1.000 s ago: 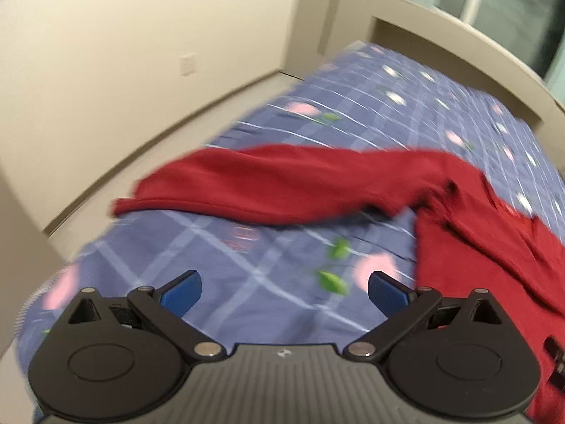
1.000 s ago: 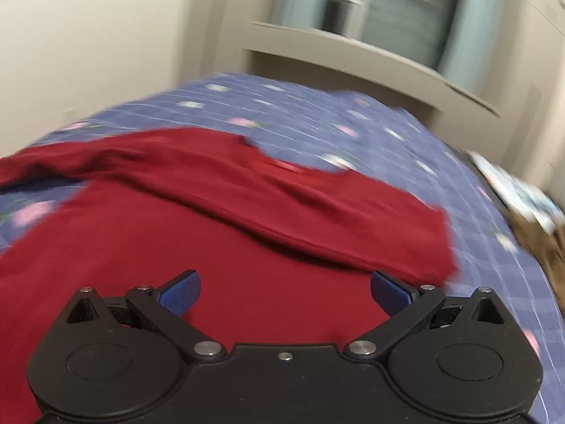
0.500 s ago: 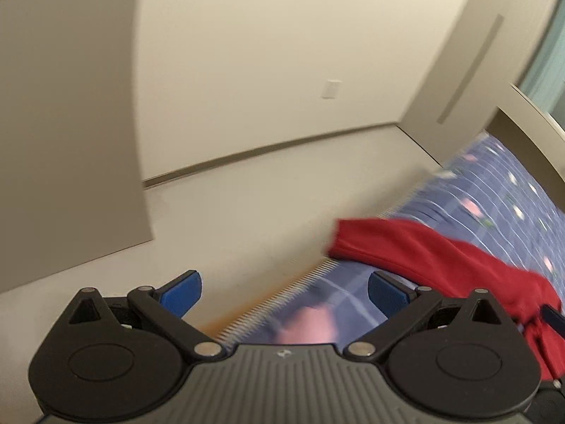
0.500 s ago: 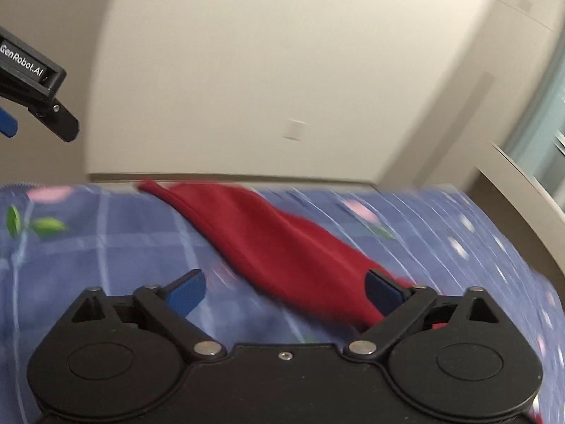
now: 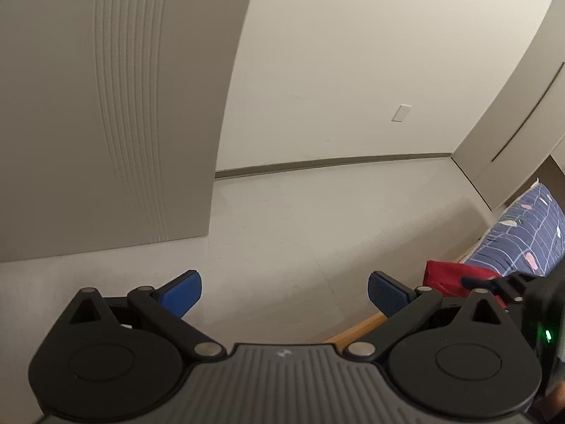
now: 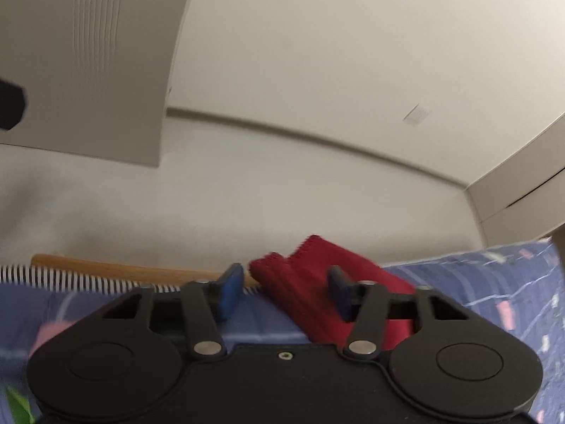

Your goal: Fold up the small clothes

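A red garment's sleeve end (image 6: 317, 275) lies at the edge of the blue patterned bed (image 6: 494, 282). My right gripper (image 6: 286, 293) hovers over it, jaws partly closed around the sleeve without gripping it. In the left wrist view the red sleeve (image 5: 448, 279) shows at the far right, with the right gripper (image 5: 494, 284) on it. My left gripper (image 5: 282, 293) is open and empty, pointing off the bed toward the floor.
A pale floor (image 5: 317, 229) and beige walls with a wall plate (image 5: 400, 113) fill the left view. A wooden bed frame edge (image 6: 106, 265) and striped mattress trim (image 6: 70, 277) run along the bed's side. A tall panel (image 5: 106, 106) stands at left.
Both grippers swung left from the garment's body to the bed's edge. My right gripper's jaws narrowed over the sleeve end. My left gripper now faces the floor.
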{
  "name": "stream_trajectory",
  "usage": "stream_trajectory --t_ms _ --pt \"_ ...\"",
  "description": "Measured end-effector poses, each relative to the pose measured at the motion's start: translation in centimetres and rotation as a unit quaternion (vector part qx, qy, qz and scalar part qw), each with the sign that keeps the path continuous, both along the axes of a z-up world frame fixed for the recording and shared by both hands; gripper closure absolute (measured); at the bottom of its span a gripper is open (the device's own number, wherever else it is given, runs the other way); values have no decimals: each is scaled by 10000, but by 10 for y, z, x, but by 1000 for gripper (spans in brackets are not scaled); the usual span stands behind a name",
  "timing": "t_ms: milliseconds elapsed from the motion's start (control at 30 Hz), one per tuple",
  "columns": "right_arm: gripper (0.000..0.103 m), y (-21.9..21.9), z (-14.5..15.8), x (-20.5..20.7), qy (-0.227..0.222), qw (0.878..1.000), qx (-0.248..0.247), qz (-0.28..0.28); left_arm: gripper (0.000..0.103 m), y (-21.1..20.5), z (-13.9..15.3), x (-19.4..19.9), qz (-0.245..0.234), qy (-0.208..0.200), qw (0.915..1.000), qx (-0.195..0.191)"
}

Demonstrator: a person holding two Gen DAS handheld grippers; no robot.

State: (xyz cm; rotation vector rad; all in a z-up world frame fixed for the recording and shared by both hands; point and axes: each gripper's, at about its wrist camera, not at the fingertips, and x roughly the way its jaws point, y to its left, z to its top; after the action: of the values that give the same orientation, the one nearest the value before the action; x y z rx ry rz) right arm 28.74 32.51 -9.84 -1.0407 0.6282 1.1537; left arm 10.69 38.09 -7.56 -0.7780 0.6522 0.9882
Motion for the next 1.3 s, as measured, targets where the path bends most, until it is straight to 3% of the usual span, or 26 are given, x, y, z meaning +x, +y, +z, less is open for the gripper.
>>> stream_trajectory --t_ms 33,133,267,367,433,600,800,933,1033,1167,1300 --pt "81 3 -2 2 46 10000 -61 -46 1 1 -1 -1 4 -9 10000 -16" --pt "93 1 10 11 204 9996 114 -158 1 0 -1 0 -23 -36 10000 -34" --pt "95 -6 51 38 604 9933 834 -525 1 -2 2 4 -90 -75 9999 -15" --pt "95 -19 107 77 917 9764 1677 -1004 1 -5 3 11 -186 -72 9998 5" --pt "95 -31 141 104 1041 9619 2163 -1312 1 -10 5 17 -279 -78 9996 8" --pt "95 -95 227 176 1098 9073 3418 -2189 1 -27 12 34 -561 -78 9984 35" --pt "95 -219 288 228 507 8338 4470 -3200 1 -53 21 63 -988 -61 9950 104" --pt "95 -319 289 245 75 7834 4768 -3987 0 -75 26 86 -1340 -18 9909 147" --pt "94 -387 275 249 -177 7566 4776 -4463 0 -95 29 106 -1646 57 9862 173" --pt "94 -461 234 232 -316 7240 4698 -5040 1 -124 31 131 -2047 168 9784 245" --pt "94 -494 170 231 -321 7075 4430 -5496 0 -152 32 156 -2411 231 9696 338"
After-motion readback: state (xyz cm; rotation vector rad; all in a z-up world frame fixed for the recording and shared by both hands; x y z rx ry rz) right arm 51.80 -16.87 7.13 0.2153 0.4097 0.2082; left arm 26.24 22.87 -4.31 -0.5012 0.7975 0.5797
